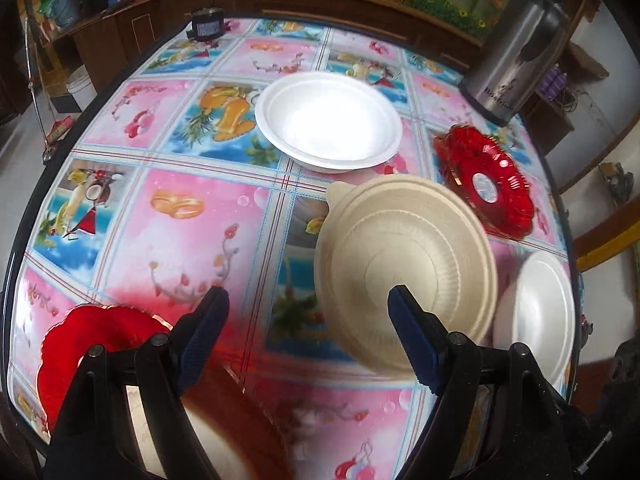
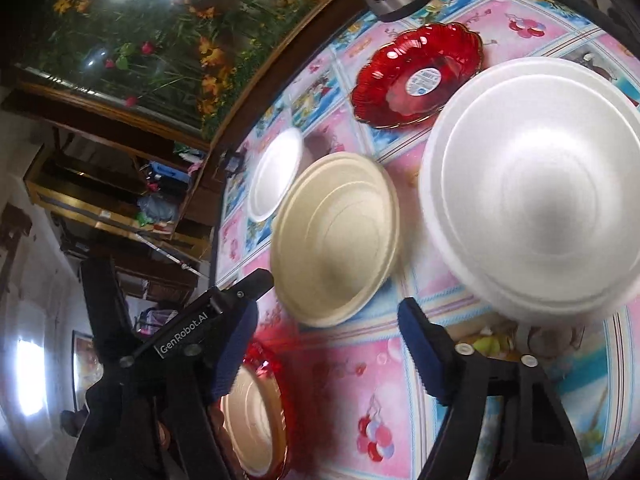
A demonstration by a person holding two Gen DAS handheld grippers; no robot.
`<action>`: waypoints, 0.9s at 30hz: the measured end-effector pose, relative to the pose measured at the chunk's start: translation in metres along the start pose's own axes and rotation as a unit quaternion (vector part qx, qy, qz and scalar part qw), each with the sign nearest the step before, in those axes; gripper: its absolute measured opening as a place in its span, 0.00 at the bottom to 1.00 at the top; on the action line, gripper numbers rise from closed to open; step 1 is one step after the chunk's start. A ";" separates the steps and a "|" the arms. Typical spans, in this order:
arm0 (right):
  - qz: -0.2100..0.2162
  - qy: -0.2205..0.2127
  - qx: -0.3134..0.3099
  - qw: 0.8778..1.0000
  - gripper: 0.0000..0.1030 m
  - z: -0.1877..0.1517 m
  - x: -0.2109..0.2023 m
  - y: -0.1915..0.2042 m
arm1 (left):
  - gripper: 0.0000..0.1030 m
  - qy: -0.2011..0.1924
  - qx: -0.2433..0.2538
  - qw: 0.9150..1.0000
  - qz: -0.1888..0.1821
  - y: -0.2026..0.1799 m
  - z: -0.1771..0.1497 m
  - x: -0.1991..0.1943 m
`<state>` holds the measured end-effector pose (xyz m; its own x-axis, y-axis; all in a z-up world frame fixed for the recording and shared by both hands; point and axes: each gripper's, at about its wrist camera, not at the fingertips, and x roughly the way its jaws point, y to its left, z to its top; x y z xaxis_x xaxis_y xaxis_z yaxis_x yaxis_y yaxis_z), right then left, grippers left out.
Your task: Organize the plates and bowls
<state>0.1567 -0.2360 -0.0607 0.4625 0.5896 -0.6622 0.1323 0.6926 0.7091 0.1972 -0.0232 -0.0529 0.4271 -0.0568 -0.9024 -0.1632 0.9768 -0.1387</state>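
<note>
Left wrist view: the left gripper [image 1: 308, 320] hangs over a round table [image 1: 192, 220] covered in a pink and blue patterned cloth. Its jaws stand apart with nothing between them; only cloth shows in the gap. A beige bowl [image 1: 404, 272] sits just beyond the right-side finger, which overlaps its near rim in the picture; contact cannot be told. A white foam bowl [image 1: 328, 120] stands farther off, near the table's middle. A red plate [image 1: 486, 180] lies to the right, near a steel flask [image 1: 516, 52]. A second white bowl [image 1: 540, 316] sits at the right edge of the table. At lower left another red plate [image 1: 92, 336] lies partly hidden behind the gripper.

Right wrist view: the right gripper [image 2: 324, 320] also has its jaws apart, empty, over bare cloth. The left gripper's body [image 2: 180, 336] shows at lower left. The beige bowl [image 2: 336, 240] lies just beyond the gap; the white foam bowl [image 2: 276, 174] lies behind it. The second white bowl [image 2: 536, 180] looms at the right, the red plate [image 2: 416, 76] beyond it. Below the left-side finger, the near red plate [image 2: 276, 364] holds a tan dish [image 2: 252, 424].
</note>
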 end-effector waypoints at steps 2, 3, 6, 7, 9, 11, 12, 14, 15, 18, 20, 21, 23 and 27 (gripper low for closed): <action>-0.007 0.000 0.004 1.000 0.64 0.004 0.007 -0.004 | 0.79 0.003 -0.006 1.000 0.006 -0.001 0.002 0.006; -0.013 0.000 0.006 1.000 0.60 0.006 0.009 -0.005 | 0.79 0.006 -0.006 1.000 0.007 -0.002 0.003 0.010; -0.024 0.001 0.012 1.000 0.51 0.010 0.019 -0.008 | 0.79 0.015 -0.005 1.000 0.008 -0.005 0.005 0.018; -0.027 0.002 0.015 1.000 0.51 0.010 0.021 -0.009 | 0.79 0.017 -0.004 1.000 0.008 -0.007 0.006 0.020; -0.033 0.002 0.016 0.999 0.49 0.011 0.025 -0.010 | 0.77 0.022 0.001 1.000 0.011 -0.010 0.007 0.025; -0.040 0.003 0.017 0.999 0.47 0.012 0.029 -0.011 | 0.69 0.028 0.001 1.000 0.009 -0.011 0.008 0.030; -0.042 0.003 0.017 0.999 0.45 0.012 0.030 -0.011 | 0.67 0.032 0.002 0.999 0.009 -0.012 0.008 0.032; -0.047 0.002 0.017 0.999 0.41 0.012 0.033 -0.013 | 0.60 0.035 0.008 0.999 0.010 -0.015 0.008 0.035; -0.050 0.002 0.018 0.999 0.35 0.012 0.034 -0.014 | 0.51 0.037 0.010 0.999 0.012 -0.016 0.008 0.037; -0.060 0.006 0.016 0.998 0.24 0.012 0.037 -0.016 | 0.35 0.052 0.016 0.998 0.010 -0.018 0.007 0.045; -0.065 0.007 0.015 0.998 0.14 0.012 0.038 -0.017 | 0.20 0.055 0.019 0.998 0.011 -0.019 0.005 0.048; -0.065 0.009 0.016 0.998 0.14 0.012 0.039 -0.019 | 0.16 0.055 0.019 0.998 0.013 -0.019 0.004 0.048; -0.065 0.002 0.014 0.998 0.14 0.010 0.037 -0.020 | 0.13 0.055 0.020 0.998 0.010 -0.018 0.004 0.048; -0.065 -0.006 0.007 0.998 0.13 0.008 0.033 -0.018 | 0.13 0.042 0.026 0.999 0.010 -0.019 0.002 0.038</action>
<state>0.1765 -0.2323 -0.0931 0.4507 0.4911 -0.7455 0.2039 0.7563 0.6216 0.2180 -0.0437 -0.0837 0.3485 -0.0521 -0.9358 -0.1240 0.9871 -0.1011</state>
